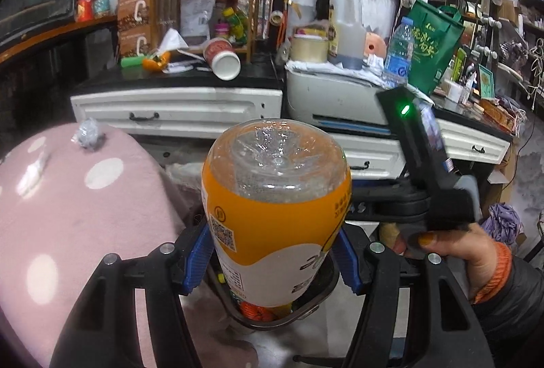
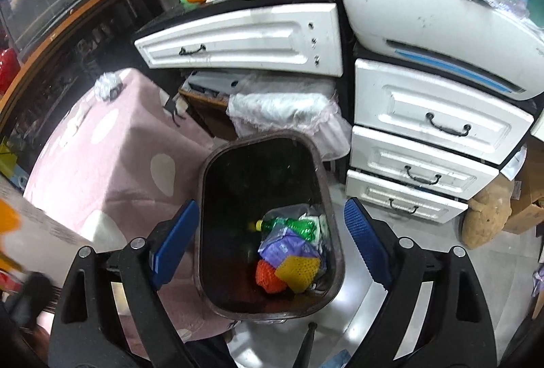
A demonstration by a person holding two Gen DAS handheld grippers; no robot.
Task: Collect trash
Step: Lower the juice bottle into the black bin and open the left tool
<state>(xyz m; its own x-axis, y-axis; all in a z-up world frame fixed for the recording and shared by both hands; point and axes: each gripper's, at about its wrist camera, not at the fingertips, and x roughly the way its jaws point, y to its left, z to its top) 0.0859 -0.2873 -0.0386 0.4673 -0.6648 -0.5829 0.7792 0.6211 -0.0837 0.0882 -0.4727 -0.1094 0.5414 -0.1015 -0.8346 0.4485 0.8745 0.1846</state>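
Fingers [image 1: 195, 261] of the left gripper [image 1: 272, 262], blue-padded, pinch an orange-and-white plastic bottle [image 1: 275, 215] by its body; clear base points away from the camera, neck end hidden below. Label print: a QR code and lines of small characters, too small and curved to read.

Right gripper [image 2: 270, 238]: blue fingers [image 2: 175, 242] spread wide and just finishing their opening, nothing between them. It hangs over the trash bin [image 2: 210, 164].

Trash bin, dark, rounded-rectangular, on the floor beside a pink dotted cloth [image 2: 102, 164]. In the left view only a part of its rim shows under the bottle. Contents, right view: green bottle with yellow cap [image 2: 289, 225], purple wrapper [image 2: 289, 245], orange mesh piece [image 2: 268, 276], yellow mesh piece [image 2: 299, 269]; print on the wrapper illegible, deeper contents lost in shadow.

Person's hand [image 1: 459, 252], orange cuff, grips the other gripper's handle at the left view's right edge; a green light shows on it.

White drawers [image 2: 438, 119] with black handles stand behind the bin.

Surface [image 1: 190, 79] above carries a tipped paper cup [image 1: 222, 58], a water bottle [image 1: 399, 50] with a blue label, and a green bag [image 1: 431, 45] with pale characters, unreadable here.

Crumpled clear wrapper [image 1: 87, 134] lies on the pink cloth.
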